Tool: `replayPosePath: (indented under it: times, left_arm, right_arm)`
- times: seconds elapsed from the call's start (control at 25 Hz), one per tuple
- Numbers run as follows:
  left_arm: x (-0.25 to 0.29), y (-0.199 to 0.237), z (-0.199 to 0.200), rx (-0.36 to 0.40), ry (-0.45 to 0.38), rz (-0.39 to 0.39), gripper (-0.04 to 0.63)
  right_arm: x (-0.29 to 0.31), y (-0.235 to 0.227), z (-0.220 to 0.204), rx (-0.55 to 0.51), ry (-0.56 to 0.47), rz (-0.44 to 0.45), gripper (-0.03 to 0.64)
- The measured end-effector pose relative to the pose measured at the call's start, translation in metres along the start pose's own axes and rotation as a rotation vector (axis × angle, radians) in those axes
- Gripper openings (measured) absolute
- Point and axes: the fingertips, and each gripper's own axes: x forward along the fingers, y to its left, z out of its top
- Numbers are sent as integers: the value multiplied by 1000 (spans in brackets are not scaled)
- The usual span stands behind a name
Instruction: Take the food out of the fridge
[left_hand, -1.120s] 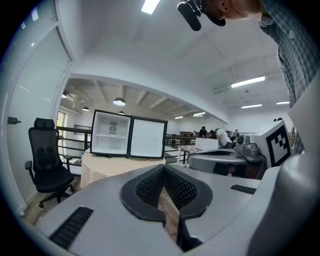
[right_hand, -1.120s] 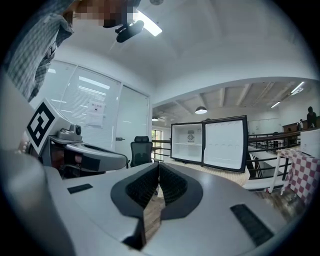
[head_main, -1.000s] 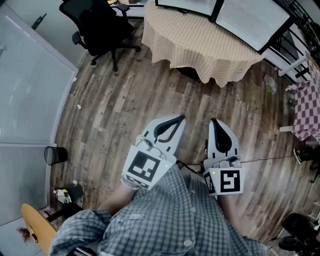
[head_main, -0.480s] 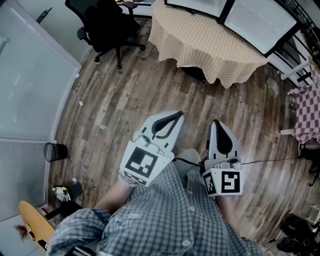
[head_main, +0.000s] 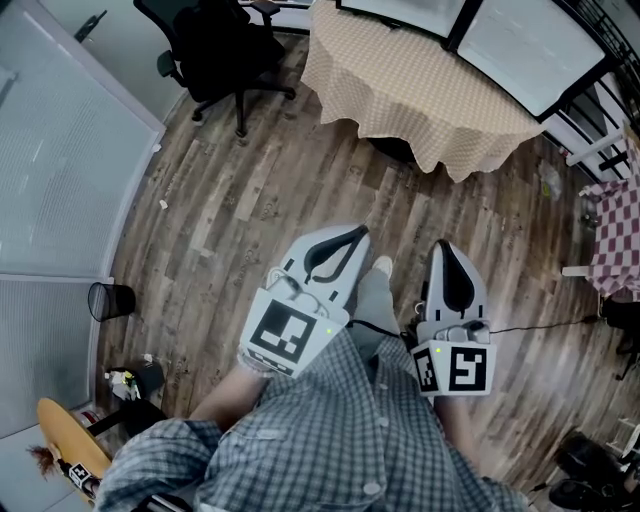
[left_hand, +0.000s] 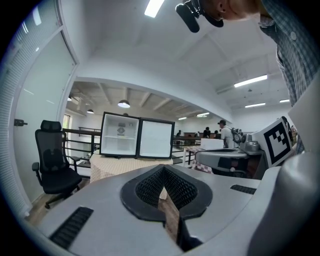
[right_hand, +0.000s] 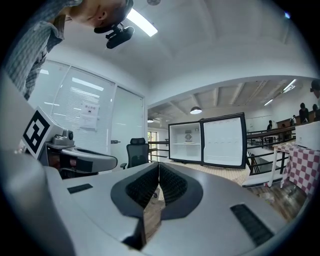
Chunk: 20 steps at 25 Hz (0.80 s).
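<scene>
Head view: both hands are held out low in front of the person's checked shirt (head_main: 330, 440), level over the brown wood-plank floor (head_main: 250, 220). The left gripper (head_main: 360, 232), a grey two-jaw tong with a marker cube, angles toward 1 o'clock. The right gripper (head_main: 443, 246) sits just beside it and points to 12 o'clock. Both are clenched, pads meeting at the tips with nothing between them (each gripper view shows only floor through the gap). The small black-framed white fridge (left_hand: 120, 134) stands well apart at 12 o'clock on the round table with a beige checked cloth (head_main: 420, 90). Its door (left_hand: 156, 139) is swung open, and the contents are too small to make out. A black office chair (head_main: 215, 45) is at 11 o'clock.
</scene>
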Motion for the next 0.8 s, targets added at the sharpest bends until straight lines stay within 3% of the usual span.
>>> replayPosePath:
  times: [0.52, 0.8]
  left_arm:
    - [77, 42, 21, 20, -16, 72, 6]
    - [126, 72, 38, -14, -14, 131, 6]
  right_arm:
    - [89, -50, 3, -23, 15, 89, 9]
    - [144, -79, 16, -39, 12, 164, 9]
